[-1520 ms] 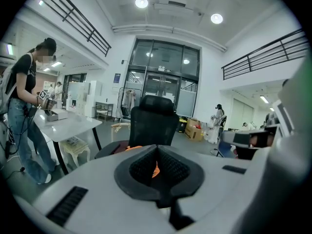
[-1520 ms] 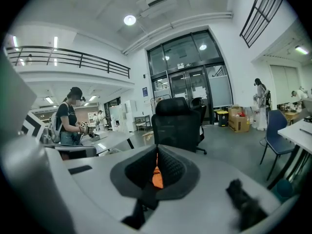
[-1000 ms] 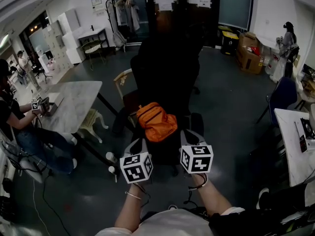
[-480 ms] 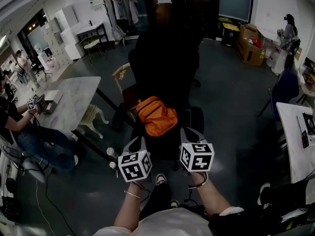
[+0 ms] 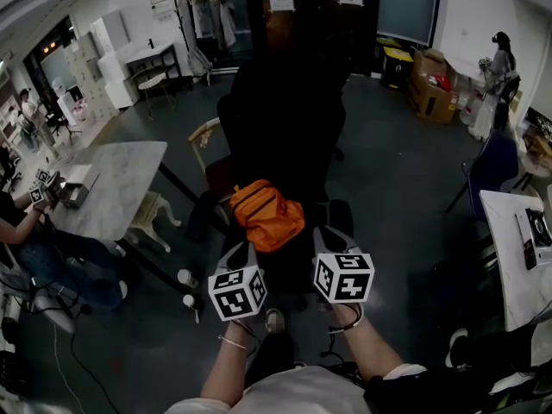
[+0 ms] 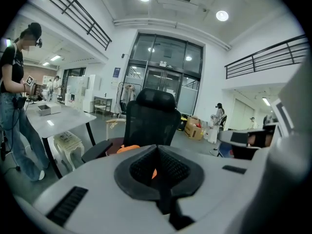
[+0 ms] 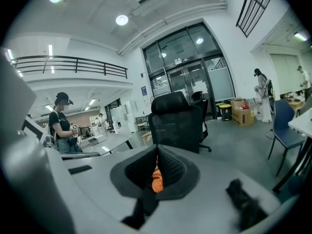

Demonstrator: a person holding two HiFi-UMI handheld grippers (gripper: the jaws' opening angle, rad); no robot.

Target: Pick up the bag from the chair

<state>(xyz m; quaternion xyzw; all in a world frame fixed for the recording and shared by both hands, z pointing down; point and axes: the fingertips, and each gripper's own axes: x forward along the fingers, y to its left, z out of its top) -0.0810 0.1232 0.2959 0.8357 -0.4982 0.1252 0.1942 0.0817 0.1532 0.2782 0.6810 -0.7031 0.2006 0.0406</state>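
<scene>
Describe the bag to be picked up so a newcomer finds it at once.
A tall black office chair stands mid-room, seat toward the camera. On that seat lies the bag, soft and crumpled. It is bright orange, unlike the dark chair and the pale marble table left of it.

The left gripper (image 6: 157, 150) hides most of the bag (image 6: 127, 148) in its own view; the right gripper (image 7: 157, 152) leaves only an orange sliver. In the head view the chair (image 5: 285, 128) is too dark to tell seat from back; the right bench (image 5: 500, 266) runs off the edge.
</scene>
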